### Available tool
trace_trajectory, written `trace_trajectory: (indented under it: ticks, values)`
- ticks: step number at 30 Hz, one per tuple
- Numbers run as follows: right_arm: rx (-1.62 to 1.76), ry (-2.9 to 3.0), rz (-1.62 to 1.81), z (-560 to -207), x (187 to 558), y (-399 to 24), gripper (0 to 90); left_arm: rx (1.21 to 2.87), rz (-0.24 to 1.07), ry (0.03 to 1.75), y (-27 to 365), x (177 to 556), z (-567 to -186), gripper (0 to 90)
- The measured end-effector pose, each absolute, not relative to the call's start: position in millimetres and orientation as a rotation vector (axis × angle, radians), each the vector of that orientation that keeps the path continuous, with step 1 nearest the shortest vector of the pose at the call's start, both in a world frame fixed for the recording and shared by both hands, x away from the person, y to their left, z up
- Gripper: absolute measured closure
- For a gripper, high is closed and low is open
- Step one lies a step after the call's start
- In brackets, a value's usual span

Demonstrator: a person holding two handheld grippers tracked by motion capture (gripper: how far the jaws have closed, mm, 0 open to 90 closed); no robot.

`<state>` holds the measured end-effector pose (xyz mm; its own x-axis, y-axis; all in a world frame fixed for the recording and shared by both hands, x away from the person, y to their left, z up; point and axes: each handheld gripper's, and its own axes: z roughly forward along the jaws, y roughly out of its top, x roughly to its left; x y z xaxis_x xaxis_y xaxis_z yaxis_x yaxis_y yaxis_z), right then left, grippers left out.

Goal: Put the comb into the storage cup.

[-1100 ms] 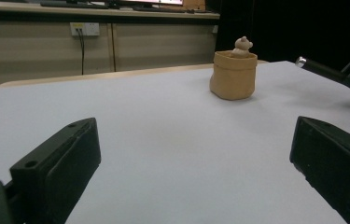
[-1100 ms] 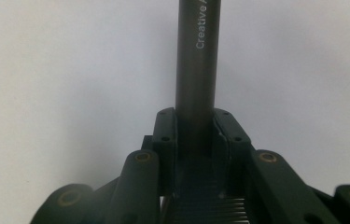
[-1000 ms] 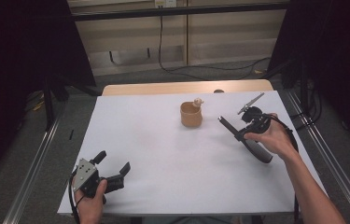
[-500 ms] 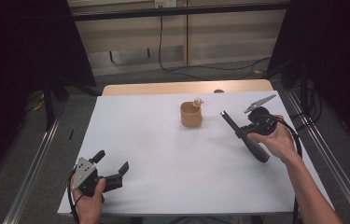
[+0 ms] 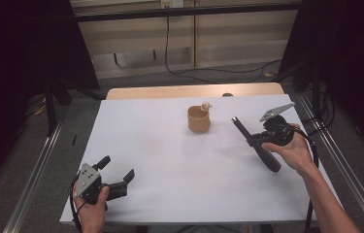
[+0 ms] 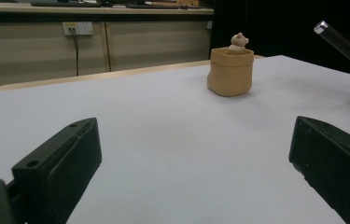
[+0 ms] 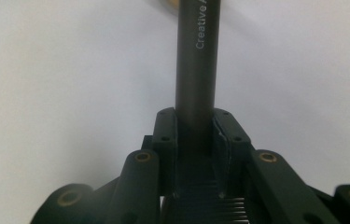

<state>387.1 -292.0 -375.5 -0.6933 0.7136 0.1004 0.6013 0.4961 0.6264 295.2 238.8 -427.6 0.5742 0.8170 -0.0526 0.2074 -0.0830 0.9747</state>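
Black right gripper (image 7: 195, 135) clamps a dark pen (image 7: 197, 60); left gripper (image 5: 116, 174) rests wide open, empty. Approach the tan pot (image 5: 199, 119) at frame centre slowly, tip steady above its rim.

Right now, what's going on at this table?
A person holds a tool in each hand over a white table. The right tool is shut on a dark rod, lifted off the table beside a small tan pouch with a little figure poking out of its top. The left tool rests near the front edge, jaws wide open, holding nothing and facing the pouch.
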Motion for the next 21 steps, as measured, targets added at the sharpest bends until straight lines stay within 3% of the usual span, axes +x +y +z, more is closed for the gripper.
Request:
trace_trajectory:
  ticks: [21]
  values:
    - [0.946, 2.640, 1.140, -369, 364, -274, 72.7, 1.638, 0.509, 0.829, 239, 298, -426, 4.7]
